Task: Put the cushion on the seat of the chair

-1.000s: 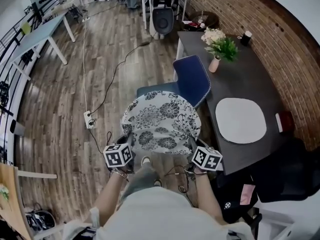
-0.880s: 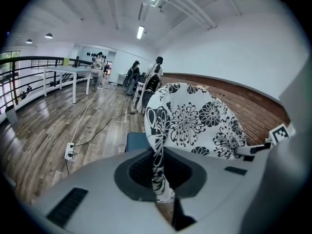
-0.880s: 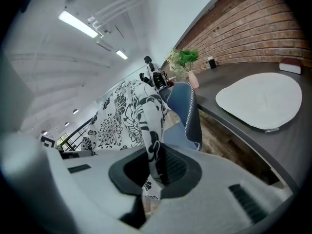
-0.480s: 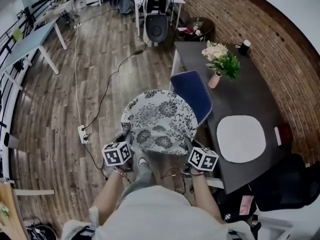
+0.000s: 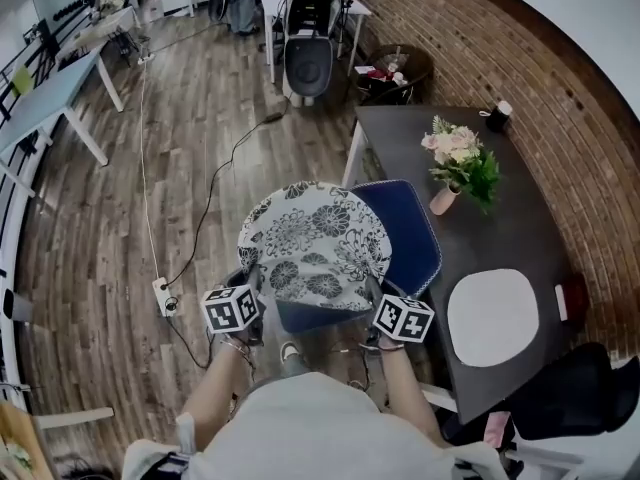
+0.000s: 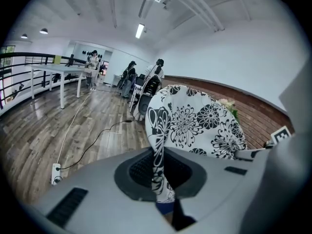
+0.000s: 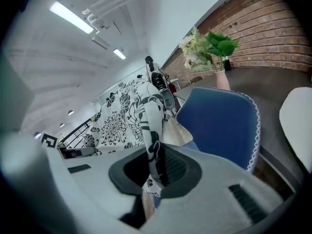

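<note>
A round white cushion [image 5: 315, 243] with black flower print hangs in the air between my two grippers, above the blue chair [image 5: 408, 236]. My left gripper [image 5: 254, 280] is shut on the cushion's left rim [image 6: 157, 145]. Pinching the right rim [image 7: 150, 130] is my right gripper [image 5: 376, 288], also shut. The cushion covers most of the chair's seat; a strip of the seat [image 5: 312, 316] shows under its near edge. The chair's blue backrest [image 7: 222, 126] stands to the right of the cushion.
A dark table [image 5: 505, 223] by the brick wall holds a vase of flowers [image 5: 458, 166] and a white mat [image 5: 497, 316]. A power strip [image 5: 162, 296] with cables lies on the wood floor at left. A black office chair [image 5: 308, 63] stands farther off.
Both grippers have carried the cushion forward. It was short of the chair's seat and now hangs over it, with the seat's near edge showing beneath.
</note>
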`<state>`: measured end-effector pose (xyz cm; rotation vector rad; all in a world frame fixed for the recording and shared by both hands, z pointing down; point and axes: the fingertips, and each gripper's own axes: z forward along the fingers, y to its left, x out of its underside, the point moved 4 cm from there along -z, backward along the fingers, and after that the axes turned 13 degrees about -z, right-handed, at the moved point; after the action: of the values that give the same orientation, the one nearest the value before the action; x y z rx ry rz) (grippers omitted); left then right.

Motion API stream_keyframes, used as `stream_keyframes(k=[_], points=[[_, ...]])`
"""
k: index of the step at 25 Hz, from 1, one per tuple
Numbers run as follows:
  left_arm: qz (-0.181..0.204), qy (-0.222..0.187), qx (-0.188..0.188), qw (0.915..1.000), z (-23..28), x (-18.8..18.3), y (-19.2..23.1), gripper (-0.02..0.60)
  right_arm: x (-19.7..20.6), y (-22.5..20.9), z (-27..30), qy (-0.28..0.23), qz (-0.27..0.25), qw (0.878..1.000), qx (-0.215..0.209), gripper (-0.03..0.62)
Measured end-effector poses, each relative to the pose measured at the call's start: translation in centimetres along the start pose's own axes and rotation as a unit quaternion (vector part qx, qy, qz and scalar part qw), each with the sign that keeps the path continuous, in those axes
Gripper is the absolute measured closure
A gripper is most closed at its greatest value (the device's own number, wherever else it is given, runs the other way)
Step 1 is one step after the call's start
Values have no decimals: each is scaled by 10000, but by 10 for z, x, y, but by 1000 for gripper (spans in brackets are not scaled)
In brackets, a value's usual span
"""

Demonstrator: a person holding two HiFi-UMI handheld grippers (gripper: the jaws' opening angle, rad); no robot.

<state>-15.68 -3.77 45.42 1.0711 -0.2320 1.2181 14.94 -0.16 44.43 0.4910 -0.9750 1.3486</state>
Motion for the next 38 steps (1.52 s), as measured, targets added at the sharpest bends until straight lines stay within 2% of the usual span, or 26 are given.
stream_keyframes(k=[6,12,21,29,34,38], points=[[18,114,-10,9999,40,-35,21,560,-19,-1,46,126,39,9999,79,566],[-40,230,-23,9997,65,-49,36,560,-28,-4,71,239,79,9996,155,566],[-345,218,-164,9990,75,-47,41,560,-40,-9,91,475,-121,9988,24,566],[-473,107,-381,9981,84,-53,17,560,-72,-34,98,526,-360,9978,-178,566],[-606,206,-416,9971,85,-36,19,560,-65,-37,98,624,-357,9971,-231,566],[-579,297,-693,9955,81,-24,29,560,-47,-40,98,829,-339,9958,-184,566]])
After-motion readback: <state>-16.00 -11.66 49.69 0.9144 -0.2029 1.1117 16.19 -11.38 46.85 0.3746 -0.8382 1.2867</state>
